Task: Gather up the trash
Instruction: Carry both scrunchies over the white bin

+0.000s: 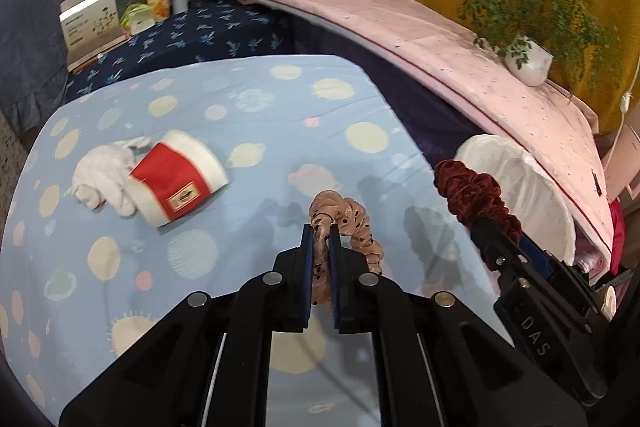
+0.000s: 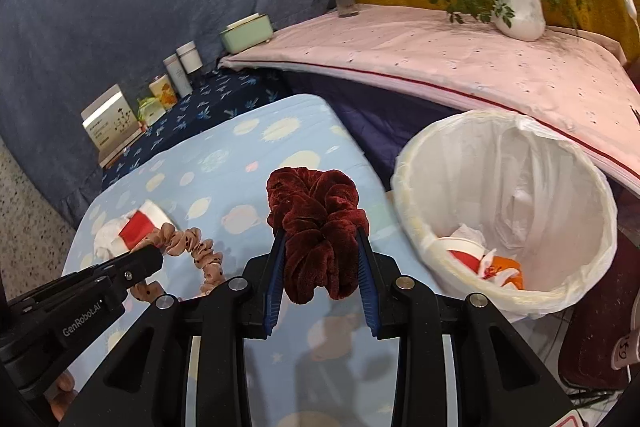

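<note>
So both hands are loaded right now. The left gripper [image 1: 321, 231] is clamped nearly flat on a pink dotted scrunchie [image 1: 352, 223], with most of the loop hanging off to one side of the pads. The right gripper [image 2: 320, 243] is squeezing a dark red velvet scrunchie [image 2: 316, 227], jaws only partway in because the thing is so bulky, and it bulges out above the fingertips. Both scrunchies look clear of the desk [image 1: 240, 131] with the planet-print cloth, so I'd call this the carry step: picked up, not dropped yet.

The white-lined trash bin [image 2: 592, 211] sits just off the desk's edge, on the right gripper's side, and already has some crumpled paper and red-and-orange scraps at the bottom. From the right wrist view its mouth is near, so my guess is the red one goes in first.

Next move, as I read it: swing each gripper over the bin's opening, not just its rim, then open wide. The velvet could cling to the ribbed pads, so a little shake might be needed. The left one has further to travel and should avoid bumping the right.

Still left on the desk: a red and white paper cup [image 1: 180, 179] lying on its side, touching a wad of white tissue [image 1: 104, 179]. Those look like the next pickups.
</note>
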Tool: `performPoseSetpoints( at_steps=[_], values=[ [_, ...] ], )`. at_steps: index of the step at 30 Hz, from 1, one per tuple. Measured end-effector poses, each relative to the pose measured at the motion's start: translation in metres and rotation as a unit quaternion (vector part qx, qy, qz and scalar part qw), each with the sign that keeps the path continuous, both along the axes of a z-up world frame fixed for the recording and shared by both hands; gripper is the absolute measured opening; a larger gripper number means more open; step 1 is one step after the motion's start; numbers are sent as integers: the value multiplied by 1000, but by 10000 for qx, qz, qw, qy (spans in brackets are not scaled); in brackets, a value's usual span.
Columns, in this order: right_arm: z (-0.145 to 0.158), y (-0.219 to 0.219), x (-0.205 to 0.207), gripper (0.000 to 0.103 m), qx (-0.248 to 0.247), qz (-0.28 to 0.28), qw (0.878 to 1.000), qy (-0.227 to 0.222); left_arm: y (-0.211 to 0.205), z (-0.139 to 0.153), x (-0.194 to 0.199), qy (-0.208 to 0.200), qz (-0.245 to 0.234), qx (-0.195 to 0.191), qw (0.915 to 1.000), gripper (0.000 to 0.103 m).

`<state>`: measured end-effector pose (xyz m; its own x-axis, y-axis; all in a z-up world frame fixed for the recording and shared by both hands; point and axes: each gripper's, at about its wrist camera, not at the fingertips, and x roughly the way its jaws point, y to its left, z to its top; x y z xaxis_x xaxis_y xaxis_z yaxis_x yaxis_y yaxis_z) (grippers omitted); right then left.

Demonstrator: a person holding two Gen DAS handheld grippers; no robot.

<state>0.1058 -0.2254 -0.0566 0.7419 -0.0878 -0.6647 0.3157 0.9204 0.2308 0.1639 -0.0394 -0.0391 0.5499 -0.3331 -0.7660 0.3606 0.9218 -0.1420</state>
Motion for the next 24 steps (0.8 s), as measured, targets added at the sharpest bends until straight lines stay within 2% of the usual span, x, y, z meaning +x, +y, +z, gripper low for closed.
performPoseSetpoints(
  at_steps=[9,24],
  values=[
    [3,-52,-26,31,51,-444,9989,-109,-66,16,-12,-190,-569,49,9982,7],
    [-10,-134,-65,31,252,-1284,9913,-138,-165,18,-27,-188,-1478,97,9888,7]
  ],
)
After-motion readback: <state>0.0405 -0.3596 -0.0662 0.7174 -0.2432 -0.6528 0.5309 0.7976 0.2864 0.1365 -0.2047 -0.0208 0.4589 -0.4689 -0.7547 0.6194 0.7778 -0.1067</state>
